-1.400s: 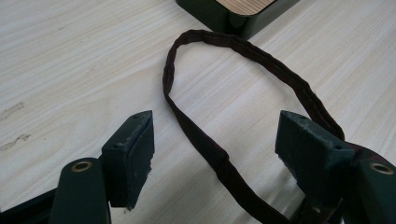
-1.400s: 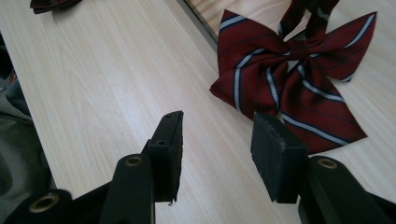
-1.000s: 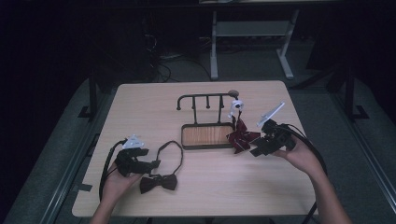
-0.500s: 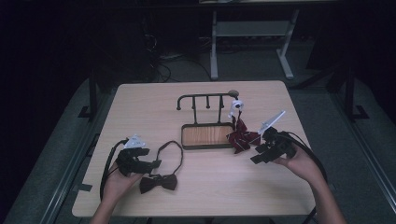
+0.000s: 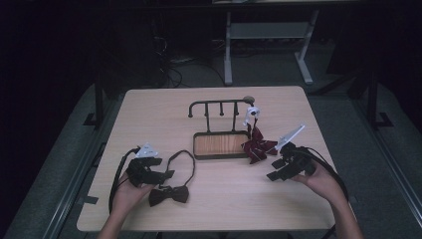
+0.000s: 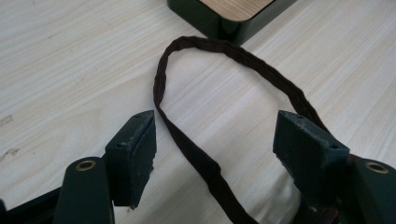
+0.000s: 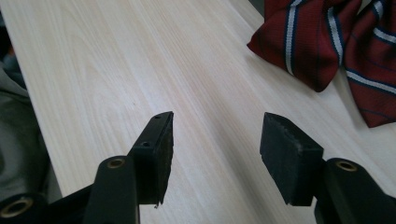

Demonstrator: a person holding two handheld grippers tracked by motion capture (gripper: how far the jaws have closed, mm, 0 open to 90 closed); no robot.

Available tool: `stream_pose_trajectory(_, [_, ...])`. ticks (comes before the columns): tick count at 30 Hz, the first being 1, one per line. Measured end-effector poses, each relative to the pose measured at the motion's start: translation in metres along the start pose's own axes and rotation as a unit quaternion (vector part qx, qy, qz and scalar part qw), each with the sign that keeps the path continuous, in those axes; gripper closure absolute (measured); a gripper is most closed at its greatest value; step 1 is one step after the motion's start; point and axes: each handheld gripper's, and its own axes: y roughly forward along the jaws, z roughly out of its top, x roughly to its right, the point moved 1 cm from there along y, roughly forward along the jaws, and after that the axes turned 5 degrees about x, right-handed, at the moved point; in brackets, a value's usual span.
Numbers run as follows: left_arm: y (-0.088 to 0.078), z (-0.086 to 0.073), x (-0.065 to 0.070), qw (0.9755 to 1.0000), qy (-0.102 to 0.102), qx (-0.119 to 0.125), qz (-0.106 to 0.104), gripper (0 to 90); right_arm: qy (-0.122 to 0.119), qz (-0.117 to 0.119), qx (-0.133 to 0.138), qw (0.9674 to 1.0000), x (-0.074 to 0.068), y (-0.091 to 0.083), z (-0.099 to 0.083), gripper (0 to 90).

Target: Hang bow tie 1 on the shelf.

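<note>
Strap (image 6: 205, 158) of the dark bow tie (image 5: 169, 194) lies between the wide-open, empty jaws of the left gripper (image 5: 161, 175); close squarely on it. Right gripper (image 7: 215, 149) jaws have just been opening, empty, with the striped tie (image 7: 327, 42) beyond them, apart.

A pale wooden table (image 5: 164, 114) bears a black hook rack (image 5: 219, 105); a white-legged frame (image 5: 268, 35) stands behind it.
</note>
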Motion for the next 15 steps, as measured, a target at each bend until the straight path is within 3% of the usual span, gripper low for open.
stream_pose_trajectory(7, [-0.001, 0.006, -0.003, 0.9999, -0.001, 0.003, 0.013, 38.3, 0.008, 0.002, 0.009, 0.9999, -0.004, 0.006, -0.009, 43.8])
stream_pose_trajectory(9, [-0.001, 0.01, -0.004, 0.9998, 0.008, 0.001, 0.018, 40.6, 0.006, 0.002, 0.011, 0.9999, -0.004, 0.007, -0.012, 43.8])
stream_pose_trajectory(15, [0.005, 0.018, -0.006, 0.9995, 0.015, -0.022, 0.017, 48.0, 0.011, 0.001, 0.016, 0.9998, -0.002, 0.004, -0.016, 43.6])
